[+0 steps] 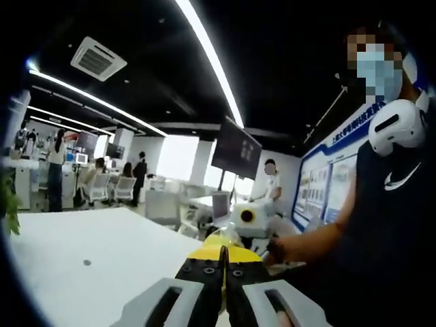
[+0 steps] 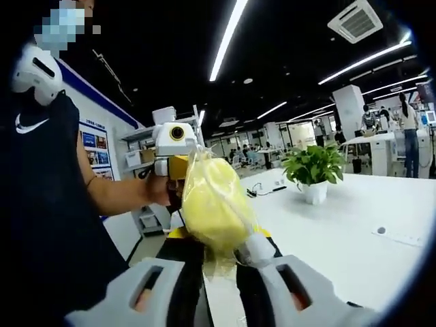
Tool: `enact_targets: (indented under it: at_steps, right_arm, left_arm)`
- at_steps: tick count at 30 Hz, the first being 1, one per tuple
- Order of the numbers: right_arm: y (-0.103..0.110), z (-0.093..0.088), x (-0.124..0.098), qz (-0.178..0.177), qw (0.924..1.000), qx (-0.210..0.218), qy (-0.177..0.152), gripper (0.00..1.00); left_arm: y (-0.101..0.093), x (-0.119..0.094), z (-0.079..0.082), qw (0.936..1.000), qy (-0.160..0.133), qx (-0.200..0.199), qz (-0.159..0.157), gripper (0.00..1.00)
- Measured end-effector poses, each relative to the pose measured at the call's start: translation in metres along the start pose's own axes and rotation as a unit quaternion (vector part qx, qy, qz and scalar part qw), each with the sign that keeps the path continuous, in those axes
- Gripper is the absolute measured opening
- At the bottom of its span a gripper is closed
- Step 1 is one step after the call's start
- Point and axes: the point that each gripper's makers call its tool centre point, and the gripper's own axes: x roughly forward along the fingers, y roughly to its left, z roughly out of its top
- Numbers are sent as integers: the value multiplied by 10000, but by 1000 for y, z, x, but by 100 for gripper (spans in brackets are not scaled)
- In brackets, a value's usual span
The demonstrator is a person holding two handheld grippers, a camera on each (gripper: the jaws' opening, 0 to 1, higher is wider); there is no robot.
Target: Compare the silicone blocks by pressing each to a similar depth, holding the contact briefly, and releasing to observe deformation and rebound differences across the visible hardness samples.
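Above the white table [image 2: 340,225], the right tongs [image 2: 219,267] pinch a bagged yellow block [image 2: 212,204] to test softness, while the left tongs [image 1: 224,269] are closed and hold nothing.

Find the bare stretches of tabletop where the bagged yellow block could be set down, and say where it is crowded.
In the right gripper view, the white table lies bare between the potted plant and the right gripper, whose jaws pinch the bagged yellow block. In the left gripper view, the table lies bare left of the left gripper. It is crowded where both grippers meet.
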Motion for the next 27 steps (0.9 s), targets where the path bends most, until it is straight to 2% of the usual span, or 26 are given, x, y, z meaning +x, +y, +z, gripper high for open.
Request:
enact_targets:
  at_steps: [2, 9, 14, 20, 22, 23, 27]
  right_arm:
    - [0, -1, 2, -44, 10000, -53, 0, 33]
    - [-7, 1, -3, -188, 9998, -36, -82, 49]
    - [-20, 7, -12, -519, 9984, -68, -215, 73]
    - [-26, 6, -19, -741, 9969, -193, -190, 82]
    - [-27, 8, -20, -784, 9965, -161, -260, 92]
    - [-32, 9, -21, -948, 9947, -208, -331, 96]
    - [-33, 9, -26, -976, 9944, -238, -315, 96]
  left_arm:
    - [-1, 1, -2, 10000, 32, -11, -4, 0]
    - [2, -1, -1, 9999, -4, -97, 91, 0]
    - [2, -4, 3, 9997, -108, -157, 144, 0]
    - [4, -6, 6, 9994, -194, -203, 222, 0]
    - [5, -6, 7, 9992, -205, -225, 241, 0]
    - [5, -6, 7, 9992, -205, -230, 252, 0]
    - [5, -6, 7, 9990, -236, -253, 278, 0]
